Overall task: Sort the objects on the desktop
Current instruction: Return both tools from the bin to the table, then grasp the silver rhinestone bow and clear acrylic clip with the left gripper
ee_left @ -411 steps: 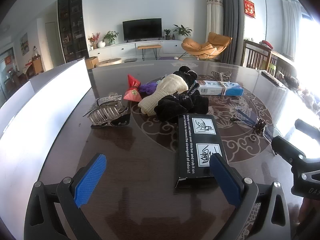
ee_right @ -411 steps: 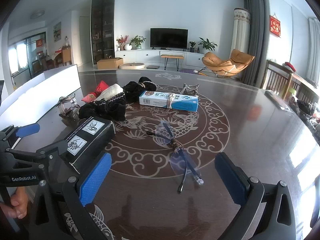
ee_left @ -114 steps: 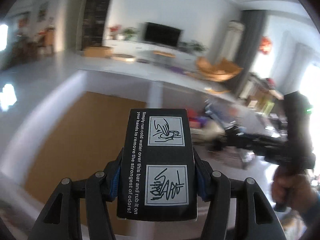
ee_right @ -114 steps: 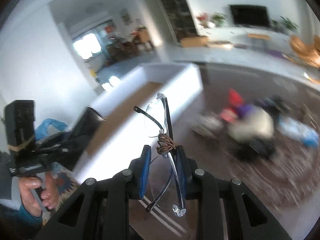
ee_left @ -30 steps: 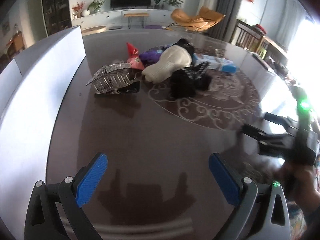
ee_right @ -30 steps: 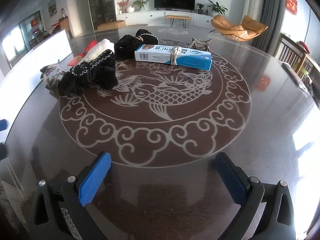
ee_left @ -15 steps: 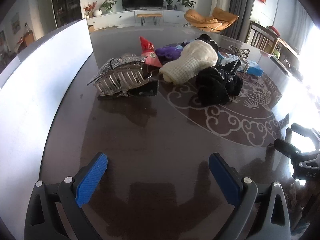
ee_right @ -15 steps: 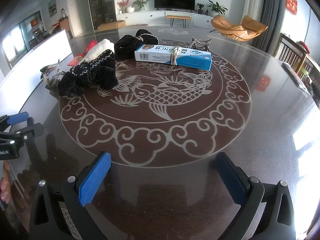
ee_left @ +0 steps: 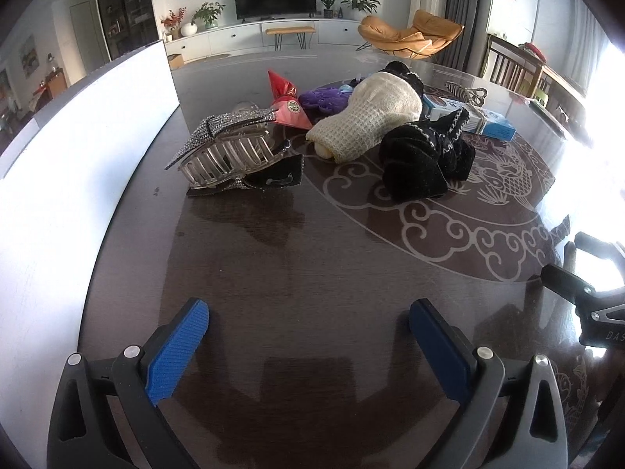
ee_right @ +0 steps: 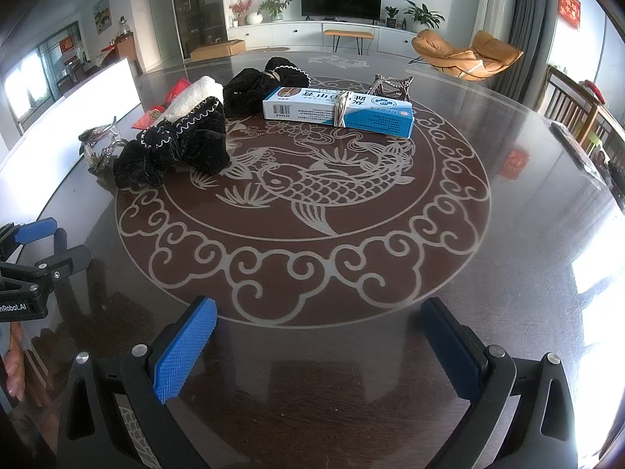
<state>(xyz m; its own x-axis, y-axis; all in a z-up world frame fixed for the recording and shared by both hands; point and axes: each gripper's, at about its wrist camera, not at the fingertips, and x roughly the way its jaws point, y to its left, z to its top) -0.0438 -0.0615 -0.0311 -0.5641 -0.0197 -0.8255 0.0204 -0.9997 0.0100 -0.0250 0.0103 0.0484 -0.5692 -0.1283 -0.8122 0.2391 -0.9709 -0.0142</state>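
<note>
My left gripper (ee_left: 308,336) is open and empty above the dark table, short of a large rhinestone hair claw (ee_left: 230,148). Behind the claw lie a red pouch (ee_left: 287,103), a purple item (ee_left: 326,98), a cream knit roll (ee_left: 371,119) and a black velvet scrunchie (ee_left: 422,160). My right gripper (ee_right: 320,344) is open and empty over the table's fish inlay. Ahead of it lie the black scrunchie (ee_right: 179,144), a blue-white box (ee_right: 340,111) tied with a band, another black fabric piece (ee_right: 265,82) and a small dark hair claw (ee_right: 390,86).
A white box wall (ee_left: 78,148) runs along the table's left side. The right gripper's body (ee_left: 586,293) shows at the right edge of the left view, the left gripper (ee_right: 35,250) at the left edge of the right view. Chairs (ee_right: 578,113) stand at the right.
My left gripper has moved closer to the hair claw and the pile. The right view is nearly unchanged. Both grippers, which earlier held a black box and glasses, are empty.
</note>
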